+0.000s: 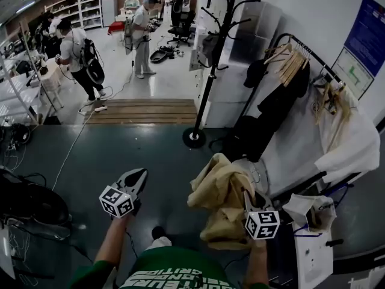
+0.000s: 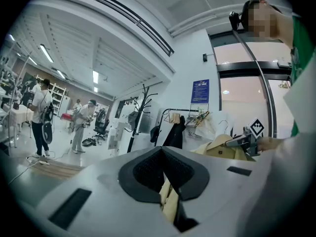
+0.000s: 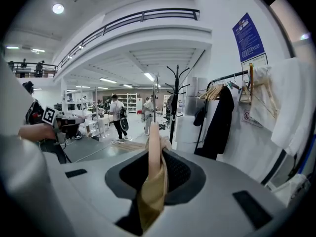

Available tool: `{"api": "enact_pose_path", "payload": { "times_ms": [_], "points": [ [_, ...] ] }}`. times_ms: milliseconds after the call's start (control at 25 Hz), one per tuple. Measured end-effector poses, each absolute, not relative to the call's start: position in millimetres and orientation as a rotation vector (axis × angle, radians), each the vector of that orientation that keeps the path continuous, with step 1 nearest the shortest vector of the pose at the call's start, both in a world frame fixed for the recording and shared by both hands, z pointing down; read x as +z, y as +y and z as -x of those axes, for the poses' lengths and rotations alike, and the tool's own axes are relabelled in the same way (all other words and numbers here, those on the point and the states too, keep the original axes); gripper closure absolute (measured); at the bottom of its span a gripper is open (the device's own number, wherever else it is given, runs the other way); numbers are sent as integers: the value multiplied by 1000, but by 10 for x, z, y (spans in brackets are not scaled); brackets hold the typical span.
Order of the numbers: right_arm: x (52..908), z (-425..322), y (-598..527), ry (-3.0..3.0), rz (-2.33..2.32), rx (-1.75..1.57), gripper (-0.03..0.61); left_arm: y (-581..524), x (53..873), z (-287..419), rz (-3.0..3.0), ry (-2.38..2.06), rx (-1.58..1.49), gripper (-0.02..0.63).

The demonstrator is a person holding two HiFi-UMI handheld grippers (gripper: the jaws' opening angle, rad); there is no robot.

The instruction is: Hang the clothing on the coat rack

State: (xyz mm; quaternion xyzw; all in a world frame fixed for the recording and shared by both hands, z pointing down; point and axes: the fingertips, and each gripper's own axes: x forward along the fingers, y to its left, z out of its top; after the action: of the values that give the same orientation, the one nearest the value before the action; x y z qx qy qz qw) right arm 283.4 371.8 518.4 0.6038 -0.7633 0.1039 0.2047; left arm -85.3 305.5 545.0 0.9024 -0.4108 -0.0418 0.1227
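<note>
While the right hand-held gripper (image 1: 245,196) clamps the pale wooden hanger (image 3: 153,147) and a fold of the crumpled tan cloth jacket (image 1: 219,200), the left hand-held gripper (image 1: 139,176) hangs closed, well apart from it. Farther off stands the tall black metal coat rack (image 1: 207,83). Gripped one-sided, the jacket may, I reckon, slip off its hanger or snag a lower prong.

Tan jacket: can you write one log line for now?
right tongs: shut on pale wooden hanger with tan cloth jacket | left tongs: shut, clear of jacket | black metal coat rack: jacket not hung
</note>
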Motion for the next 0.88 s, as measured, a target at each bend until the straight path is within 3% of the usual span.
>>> {"api": "enact_pose_path", "payload": {
  "times_ms": [880],
  "points": [
    [5245,-2153,2729,-2098,-1776,339,503,2068,5399,1388,-2693,-1073,-140,609]
  ]
}}
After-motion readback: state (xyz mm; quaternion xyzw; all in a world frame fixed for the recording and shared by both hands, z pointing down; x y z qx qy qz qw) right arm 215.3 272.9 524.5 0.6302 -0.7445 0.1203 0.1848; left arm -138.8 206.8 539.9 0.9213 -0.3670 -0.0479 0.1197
